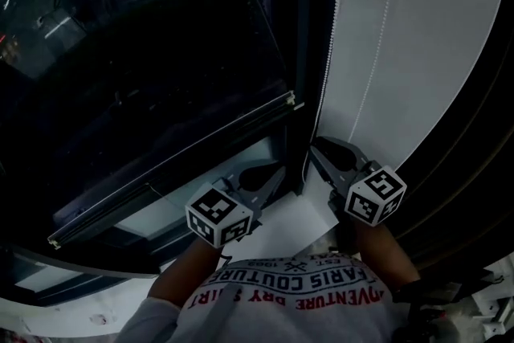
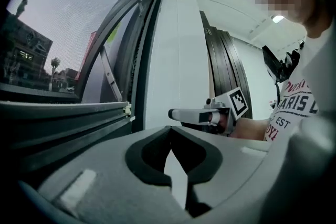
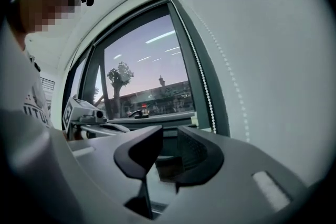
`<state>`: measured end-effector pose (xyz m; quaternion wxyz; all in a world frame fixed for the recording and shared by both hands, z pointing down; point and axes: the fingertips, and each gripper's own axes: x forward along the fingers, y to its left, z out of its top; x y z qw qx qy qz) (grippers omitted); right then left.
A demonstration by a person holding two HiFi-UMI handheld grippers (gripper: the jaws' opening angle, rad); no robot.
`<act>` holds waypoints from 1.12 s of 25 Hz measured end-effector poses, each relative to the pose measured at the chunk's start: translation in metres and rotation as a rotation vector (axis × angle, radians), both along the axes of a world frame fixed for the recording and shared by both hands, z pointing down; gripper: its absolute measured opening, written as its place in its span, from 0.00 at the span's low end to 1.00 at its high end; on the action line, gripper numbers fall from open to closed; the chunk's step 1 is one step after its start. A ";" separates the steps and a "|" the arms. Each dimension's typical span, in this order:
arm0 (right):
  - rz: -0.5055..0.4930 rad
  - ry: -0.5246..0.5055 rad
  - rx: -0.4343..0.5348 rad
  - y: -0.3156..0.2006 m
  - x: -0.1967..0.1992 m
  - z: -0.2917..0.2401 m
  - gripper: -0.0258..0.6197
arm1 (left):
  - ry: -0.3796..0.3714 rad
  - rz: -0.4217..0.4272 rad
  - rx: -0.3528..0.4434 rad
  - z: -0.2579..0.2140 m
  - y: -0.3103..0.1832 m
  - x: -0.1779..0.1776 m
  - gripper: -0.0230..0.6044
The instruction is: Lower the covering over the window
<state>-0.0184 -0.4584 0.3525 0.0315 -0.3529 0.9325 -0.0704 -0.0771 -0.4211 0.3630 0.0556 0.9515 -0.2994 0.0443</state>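
While both tools sit low at the window (image 1: 161,52), the head view gives this: dark glass fills 9 to 12 o'clock. A white panel (image 1: 418,36) fills 1 to 3 o'clock. Wall or cloth, cannot tell. A bead cord (image 1: 329,52) hangs down the panel's left edge, just beside the dark window frame (image 1: 293,52). A second beaded run lies further right on the panel. Left claw (image 1: 273,173) sits at 6 o'clock, pointing toward 1 o'clock over a pale sill (image 1: 289,225). Right claw (image 1: 321,150) is just beside it toward 3 o'clock, tips near the foot of the cord. A printed shirt (image 1: 297,297) shows at the bottom edge.

Left gripper view: left claw (image 2: 169,131) clenched, tips meeting, nothing between them. Window (image 2: 52,60) at 9 o'clock, street buildings beyond. Right claw (image 2: 176,114) near centre, pointing toward 9 o'clock. Dark slatted panel (image 2: 226,71) stands at 2 o'clock.

Right gripper view: right claw (image 3: 168,136) released, jaws apart, only the sill showing through the gap. Bead cord (image 3: 202,76) hangs past the jaws toward 1 o'clock, not between them. Glass (image 3: 147,71) stands bare from sill to top frame, with a tree (image 3: 119,78) outside. The covering itself I cannot make out. Left claw (image 3: 115,127) at 9 o'clock.
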 end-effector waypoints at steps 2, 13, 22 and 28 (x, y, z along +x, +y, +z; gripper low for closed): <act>0.065 0.001 0.017 -0.015 -0.001 -0.005 0.18 | -0.009 0.022 0.015 -0.003 -0.006 -0.001 0.04; 0.346 0.091 0.074 -0.067 0.016 -0.013 0.31 | -0.030 0.154 0.051 -0.005 -0.024 0.001 0.04; 0.413 0.139 0.081 -0.096 0.008 -0.020 0.28 | -0.025 0.175 0.067 -0.008 -0.024 -0.010 0.04; 0.407 0.146 0.084 -0.098 0.003 -0.021 0.06 | -0.027 0.157 0.067 -0.009 -0.018 -0.018 0.04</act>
